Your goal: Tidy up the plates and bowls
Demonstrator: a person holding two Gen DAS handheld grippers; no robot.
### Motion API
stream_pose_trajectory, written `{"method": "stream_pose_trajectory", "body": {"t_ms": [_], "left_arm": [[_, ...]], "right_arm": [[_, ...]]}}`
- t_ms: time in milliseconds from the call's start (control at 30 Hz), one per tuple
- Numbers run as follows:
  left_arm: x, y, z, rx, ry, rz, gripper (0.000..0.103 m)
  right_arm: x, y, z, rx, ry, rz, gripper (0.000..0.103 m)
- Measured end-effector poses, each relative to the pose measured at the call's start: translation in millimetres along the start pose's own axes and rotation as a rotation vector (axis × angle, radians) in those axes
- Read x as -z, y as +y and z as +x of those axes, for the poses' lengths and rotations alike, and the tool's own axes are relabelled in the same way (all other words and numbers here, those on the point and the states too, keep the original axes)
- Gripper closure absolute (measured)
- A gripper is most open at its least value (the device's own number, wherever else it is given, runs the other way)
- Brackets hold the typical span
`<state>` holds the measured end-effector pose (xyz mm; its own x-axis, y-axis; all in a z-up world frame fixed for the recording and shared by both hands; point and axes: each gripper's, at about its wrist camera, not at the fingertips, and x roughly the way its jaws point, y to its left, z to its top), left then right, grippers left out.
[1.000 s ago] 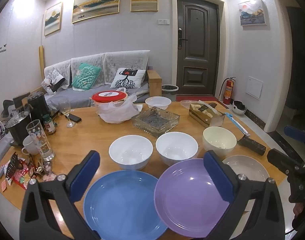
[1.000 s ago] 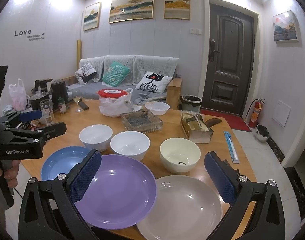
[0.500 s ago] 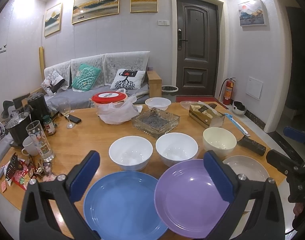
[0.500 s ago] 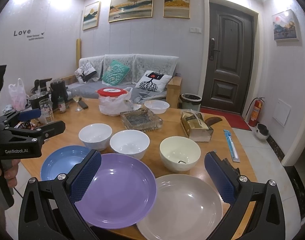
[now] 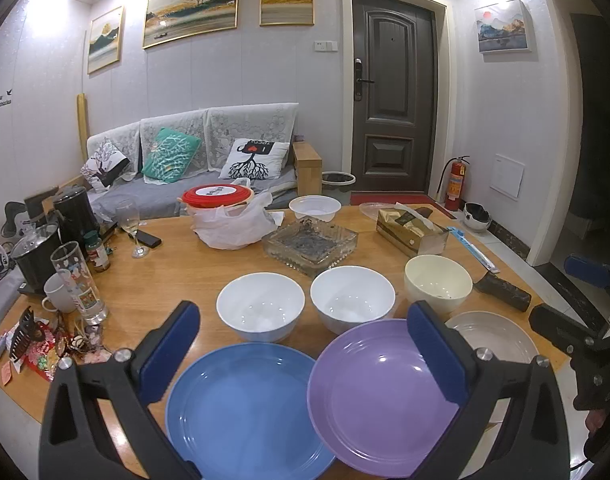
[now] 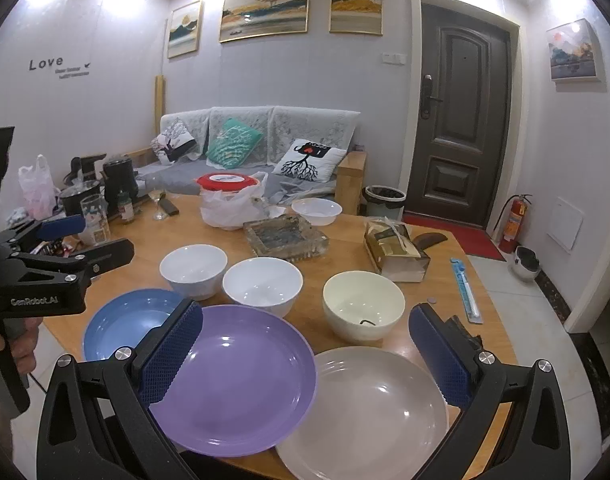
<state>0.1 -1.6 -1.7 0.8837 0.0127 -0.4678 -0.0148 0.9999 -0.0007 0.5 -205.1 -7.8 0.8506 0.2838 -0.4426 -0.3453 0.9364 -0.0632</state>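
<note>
On the wooden bench (image 5: 177, 264) the far half is crowded: a glass tray (image 5: 310, 242) stands in the middle just behind the bowls, a plastic bag (image 5: 233, 224) with a red lid (image 5: 217, 195) on top is to its left, a small white dish (image 5: 314, 207) is behind it, and a tissue box (image 5: 411, 229) is to the right. At the far left there are a kettle (image 5: 76, 213), a wine glass (image 5: 129, 224), a tall glass (image 5: 79, 280) and a mug (image 5: 59, 298). There are three plates along the near edge: a blue plate (image 5: 245, 408) on the left, a purple plate (image 5: 381, 392) in the middle, whose rim lies over the rim of the grey plate (image 6: 365, 412) on the right. Behind them there are three bowls in one row: two white bowls (image 5: 261, 310) (image 5: 352, 303) and a cream bowl (image 5: 438, 286). The left tongs (image 5: 303, 354) are spread wide and empty, above the blue and purple plates. The right tongs (image 6: 305, 354) are also spread wide and empty, above the purple and grey plates. The plates reach almost to the near edge of the bench, and bare wood is seen mostly between the bowls and the left clutter.
</note>
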Motion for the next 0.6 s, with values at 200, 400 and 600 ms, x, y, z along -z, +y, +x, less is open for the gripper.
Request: {"method": "stream_pose_trajectory", "body": {"t_ms": [200,400,600], "left_arm": [[0.3,0.4,0.6,0.001,-0.001,0.001,0.001],[0.6,0.5,0.6,0.001,-0.001,0.001,0.001],[1.2,1.6,2.6,0.005,-0.003,0.013,0.001]], "right_arm": [[-2.0,-0.5,-0.5,-0.001,0.001,0.0,0.001],[0.1,-1.6,-1.9,0.0,0.001,-0.001,0.001],[4.3,0.7,1.1,-0.003,0.0,-0.001,0.001]]}}
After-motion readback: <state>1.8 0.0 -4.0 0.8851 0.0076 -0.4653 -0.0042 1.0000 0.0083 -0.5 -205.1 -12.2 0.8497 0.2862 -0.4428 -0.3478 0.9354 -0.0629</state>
